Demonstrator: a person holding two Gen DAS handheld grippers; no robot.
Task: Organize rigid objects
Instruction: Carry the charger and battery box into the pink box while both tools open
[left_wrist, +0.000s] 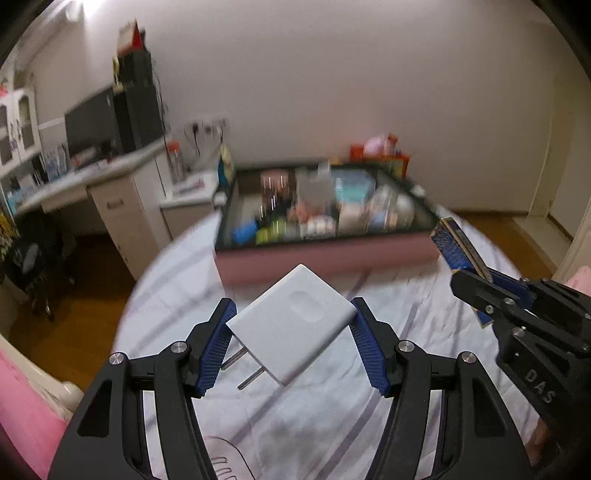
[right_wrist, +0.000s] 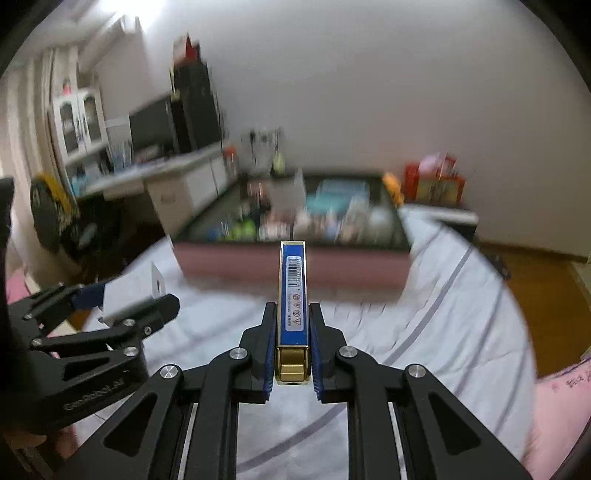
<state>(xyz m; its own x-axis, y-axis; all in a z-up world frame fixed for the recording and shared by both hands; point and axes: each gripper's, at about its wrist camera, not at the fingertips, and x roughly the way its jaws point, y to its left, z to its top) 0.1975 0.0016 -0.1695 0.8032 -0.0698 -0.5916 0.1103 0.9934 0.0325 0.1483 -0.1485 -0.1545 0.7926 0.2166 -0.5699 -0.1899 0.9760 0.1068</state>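
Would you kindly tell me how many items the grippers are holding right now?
2. The white charger sits clamped in the left gripper; the blue box stands edge-on in the right gripper. Neither is in the tray yet.

White charger (left_wrist: 291, 325) tilted, prongs down-left, held above bed. Blue-gold slim box (right_wrist: 293, 295) held upright on edge. Pink tray (left_wrist: 325, 254) beyond, full of blurred items.
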